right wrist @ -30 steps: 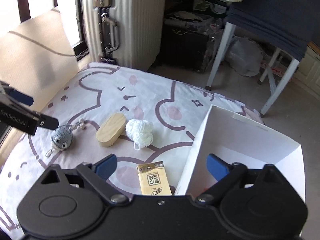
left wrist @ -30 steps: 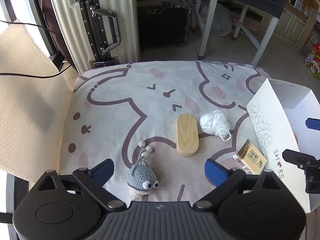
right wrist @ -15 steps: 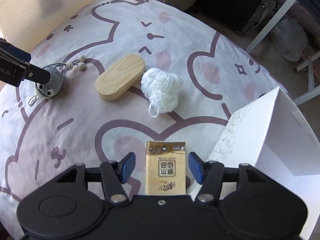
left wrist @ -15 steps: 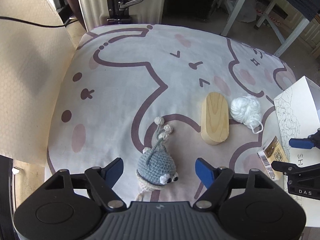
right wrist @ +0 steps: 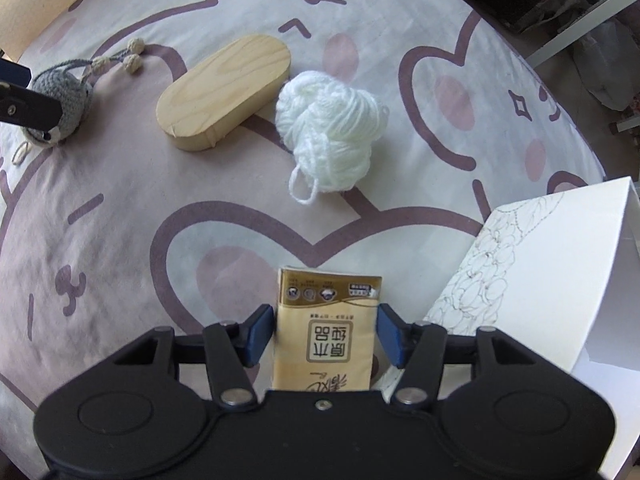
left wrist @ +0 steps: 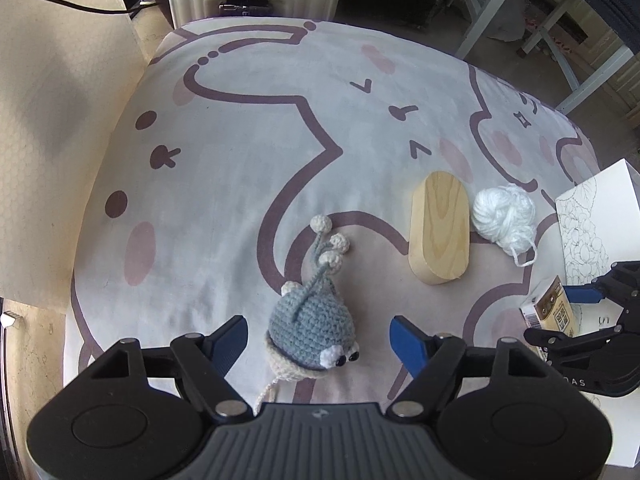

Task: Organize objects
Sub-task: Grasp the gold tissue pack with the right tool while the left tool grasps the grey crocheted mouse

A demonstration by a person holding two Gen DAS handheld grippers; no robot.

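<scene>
My left gripper (left wrist: 318, 338) sits spread wide around the grey crochet toy (left wrist: 310, 326) on the cartoon-print cushion (left wrist: 248, 128) — not touching. My right gripper (right wrist: 324, 330) straddles the yellow tissue pack (right wrist: 328, 332) beside the white box (right wrist: 560, 276) — pads close, contact unclear.

Left gripper (left wrist: 319, 339) jaws spread wide, right gripper (right wrist: 325, 334) jaws narrowed

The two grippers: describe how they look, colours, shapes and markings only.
Both the left gripper and the right gripper are matte black plastic with two round housings, silver pivot screws and angular link arms ending in blue pads. The left gripper's body is ribbed. The right gripper, seen side-on, carries faint white lettering.
</scene>
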